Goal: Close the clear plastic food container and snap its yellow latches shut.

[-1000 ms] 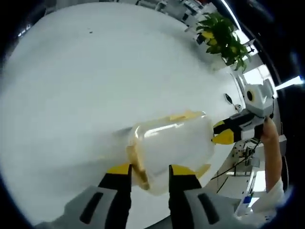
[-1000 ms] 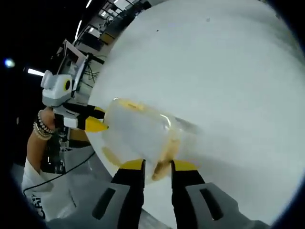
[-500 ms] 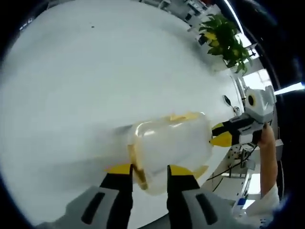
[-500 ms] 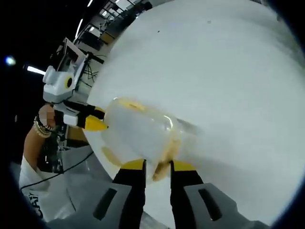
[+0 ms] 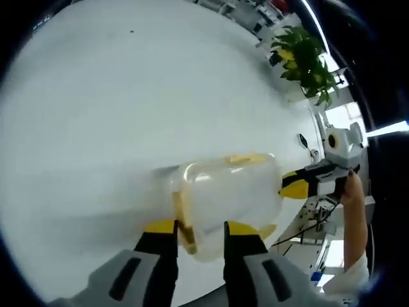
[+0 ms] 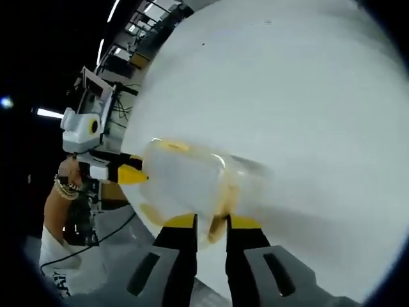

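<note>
On the white bench, the left claw pinches the yellow latch at its end of the clear plastic food container, which lies near the bench edge with its lid apparently down, and the right claw pinches the opposite yellow latch. The latching step seems in hand; next, each end latch likely needs pressing until it snaps. Blur and frosted plastic hide whether either has clicked, or the state of the side latches.
</note>
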Demonstrator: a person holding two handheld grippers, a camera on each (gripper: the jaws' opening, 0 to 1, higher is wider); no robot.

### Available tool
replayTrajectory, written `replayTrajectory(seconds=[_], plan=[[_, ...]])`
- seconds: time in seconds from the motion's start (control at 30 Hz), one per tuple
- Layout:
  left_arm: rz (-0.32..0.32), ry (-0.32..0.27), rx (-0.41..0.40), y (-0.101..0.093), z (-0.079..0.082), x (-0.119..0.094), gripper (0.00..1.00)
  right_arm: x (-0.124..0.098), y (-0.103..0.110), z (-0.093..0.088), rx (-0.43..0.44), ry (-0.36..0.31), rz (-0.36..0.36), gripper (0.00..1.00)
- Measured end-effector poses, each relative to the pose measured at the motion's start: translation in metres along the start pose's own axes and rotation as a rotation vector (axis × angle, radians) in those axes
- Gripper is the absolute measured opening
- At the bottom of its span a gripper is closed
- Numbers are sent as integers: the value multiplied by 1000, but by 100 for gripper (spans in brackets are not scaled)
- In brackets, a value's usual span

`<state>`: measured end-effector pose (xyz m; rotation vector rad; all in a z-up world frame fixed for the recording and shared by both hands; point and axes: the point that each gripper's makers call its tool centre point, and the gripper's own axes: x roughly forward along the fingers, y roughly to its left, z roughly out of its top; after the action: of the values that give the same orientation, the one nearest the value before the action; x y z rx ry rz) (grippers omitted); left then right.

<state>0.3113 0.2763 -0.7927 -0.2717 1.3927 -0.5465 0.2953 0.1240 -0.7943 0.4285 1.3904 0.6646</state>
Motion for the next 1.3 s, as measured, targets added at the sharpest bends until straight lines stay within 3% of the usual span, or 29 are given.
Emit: replayTrajectory(seconds=[0.47,0.67,0.8,1.03,1.3], plan=[[-2,-3,9,-1,0,0,21,3,4,9,-38,2,-7,14],[-36,-76,29,0,-1,-2,22,1,7,10,-108,-9,-33,15],[-21,-84,35,-3,0,-2,22,-1,7,12,-222,4,-127,16],[-7,-94,54,-2,1,-2,22,-4,9,12,-347,64,-250,17],[111,-137,312,-6,9,-8,23,-6,12,16,-541,158,-437,19]])
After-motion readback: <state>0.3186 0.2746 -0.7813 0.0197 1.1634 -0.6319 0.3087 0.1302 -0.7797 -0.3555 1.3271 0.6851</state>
